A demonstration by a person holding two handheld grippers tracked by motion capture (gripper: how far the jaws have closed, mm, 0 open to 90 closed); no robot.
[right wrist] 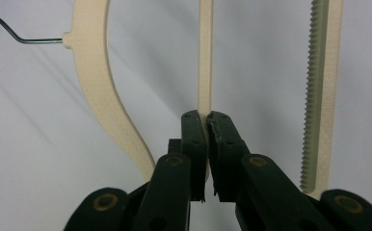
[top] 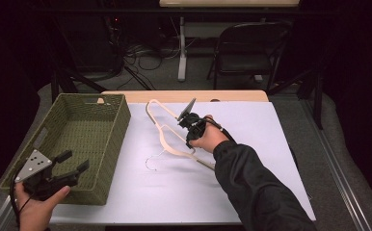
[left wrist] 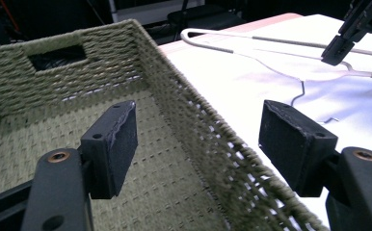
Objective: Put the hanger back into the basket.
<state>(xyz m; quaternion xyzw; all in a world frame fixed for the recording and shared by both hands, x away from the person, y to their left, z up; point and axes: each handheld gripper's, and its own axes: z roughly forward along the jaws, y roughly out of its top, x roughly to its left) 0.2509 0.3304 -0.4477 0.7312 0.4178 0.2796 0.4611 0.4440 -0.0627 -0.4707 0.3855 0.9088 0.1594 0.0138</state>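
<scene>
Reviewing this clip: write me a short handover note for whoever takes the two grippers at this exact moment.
Right gripper: shut on a thin bar of the cream wooden clothes hanger, which lies on the white table cover.
Left gripper: open, holding nothing, jaws straddling the near right wall of the green woven basket.
Hanger's wire hook points toward the person's side; the ribbed trouser bar sits beside the gripped bar.
Done: hanger is gripped.
Left: probably lift it and place it in the basket, which looks empty; the left gripper seems placed to steady the basket.
</scene>
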